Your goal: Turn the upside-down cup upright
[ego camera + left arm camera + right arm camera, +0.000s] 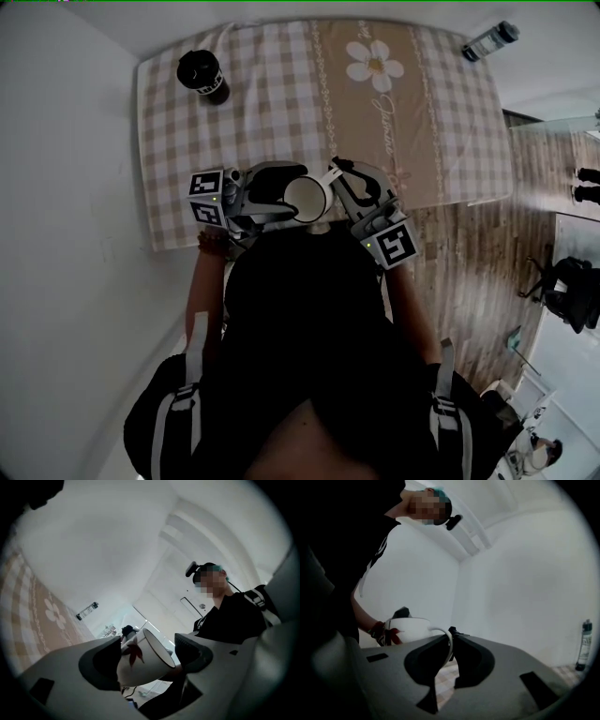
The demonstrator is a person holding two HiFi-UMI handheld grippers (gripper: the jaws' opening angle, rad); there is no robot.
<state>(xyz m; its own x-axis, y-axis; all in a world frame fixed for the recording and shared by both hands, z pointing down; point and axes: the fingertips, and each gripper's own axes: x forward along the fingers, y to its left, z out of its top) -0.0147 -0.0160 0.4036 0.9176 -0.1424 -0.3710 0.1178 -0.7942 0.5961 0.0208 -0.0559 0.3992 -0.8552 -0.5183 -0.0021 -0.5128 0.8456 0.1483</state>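
Observation:
A white cup (305, 197) with a red leaf print hangs in the air over the near edge of the checked tablecloth (281, 112), its mouth turned up toward the head view. My right gripper (330, 180) is shut on the cup's thin handle (446, 641); in the right gripper view the cup (408, 629) sits rim-up beyond the jaws. My left gripper (279, 194) stands wide around the cup's body (140, 660). One pad lies against the cup's side. The other pad stands just off the rim.
A black lidded tumbler (202, 75) stands at the table's far left corner. A clear bottle (489, 40) lies at the far right corner. Wooden floor (469, 272) and a dark office chair (572, 286) are to the right. A white wall runs along the left.

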